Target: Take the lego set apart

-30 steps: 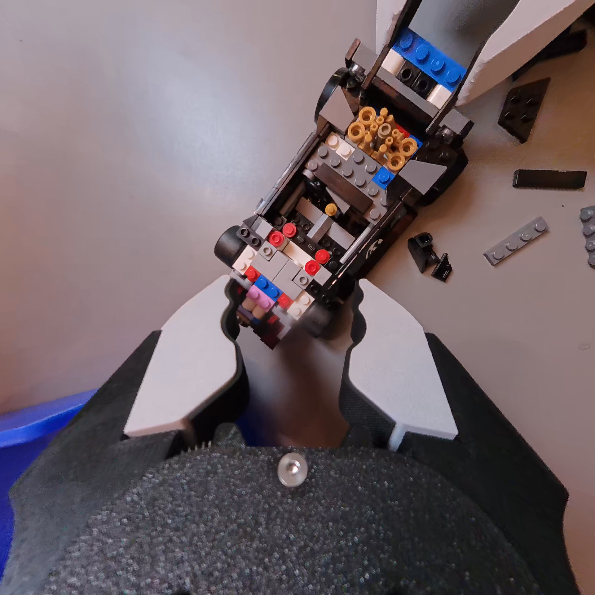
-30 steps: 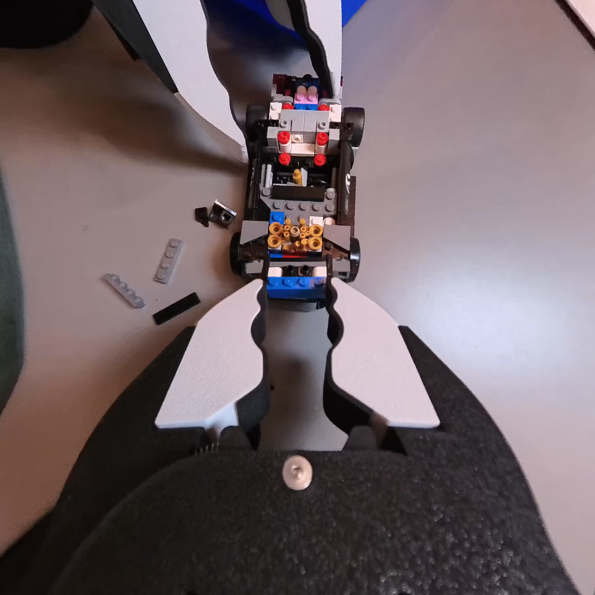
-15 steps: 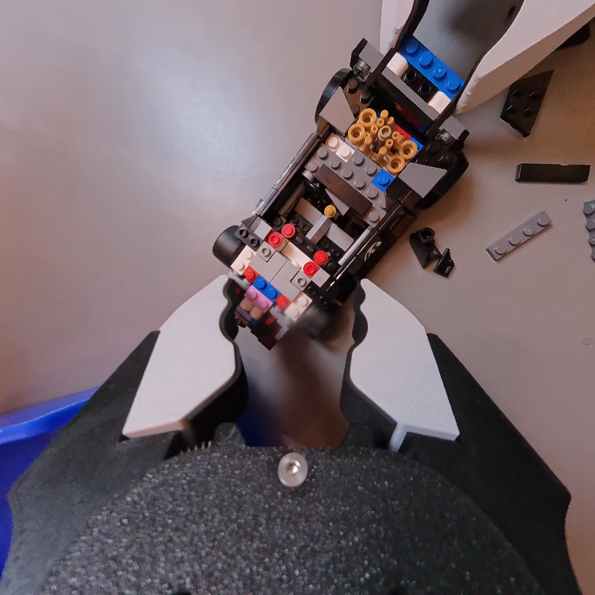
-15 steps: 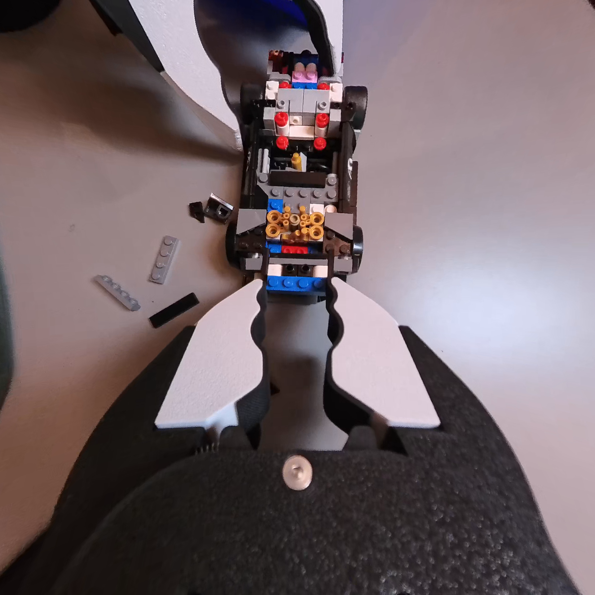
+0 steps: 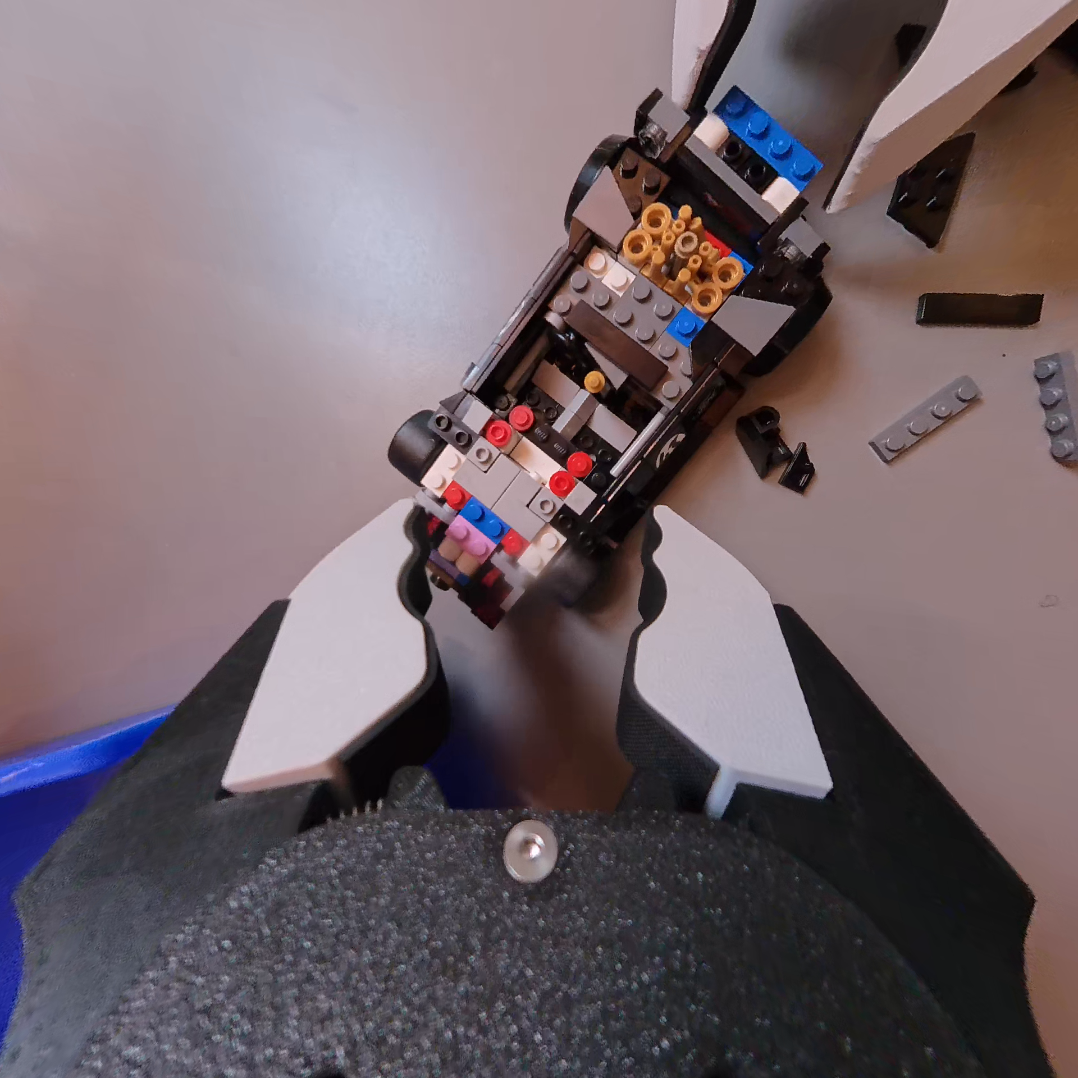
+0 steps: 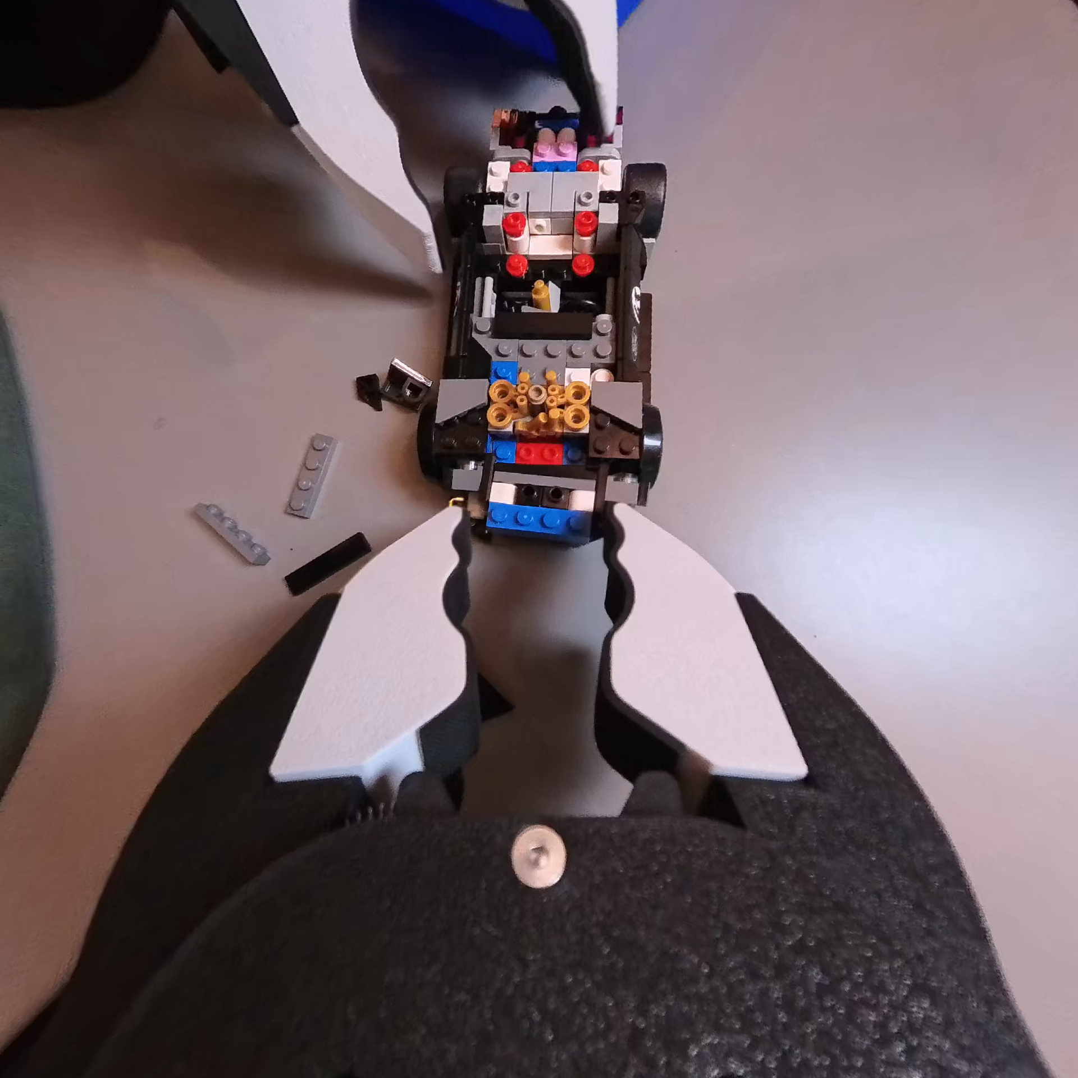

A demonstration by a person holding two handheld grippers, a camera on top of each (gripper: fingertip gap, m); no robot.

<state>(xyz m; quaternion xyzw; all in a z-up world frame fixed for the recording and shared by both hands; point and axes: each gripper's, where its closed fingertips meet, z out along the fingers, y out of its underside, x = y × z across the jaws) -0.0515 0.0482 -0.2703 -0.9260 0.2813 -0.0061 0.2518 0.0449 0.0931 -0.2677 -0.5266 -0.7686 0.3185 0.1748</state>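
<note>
- R gripper (image 6: 536, 513), white-fingered w/ black pads, nearest in its own view: jaws pinched onto the tail of the black-and-grey lego car (image 6: 548, 326), one pad on each side of the blue studded plate (image 6: 534, 520) at the rear end.
- Change vs 1 s ago: the tail block sits a bit apart from the body. A red brick (image 6: 539, 452) under the gold engine cluster (image 6: 539, 402) now shows in full; before it was only a sliver. Reads as the rear sub-assembly starting to peel or hinge off, not free yet.
- Loose bits lie just beside the car on the grey tabletop (image 6: 816, 408), same spots as before: black flat tile (image 6: 326, 563), two grey studded plates (image 6: 312, 475), small black pieces (image 6: 402, 388). So only a few parts are off; most of the build is intact, studs up, on all its wheels.
- Far end: L gripper (image 5: 531, 519) brackets the car's nose, spread unchanged. One finger touches the front corner and the other sits just beside the front wheel. Cannot tell if it truly clamps or only braces.
- Meaning: the pull is working, but the car slews slightly btwn frames, so the nose hold likely needs to be firm or the whole car follows the tail.
- Beyond the L gripper: blue plastic bin (image 5: 52, 770) edge, probably for the parts.
</note>
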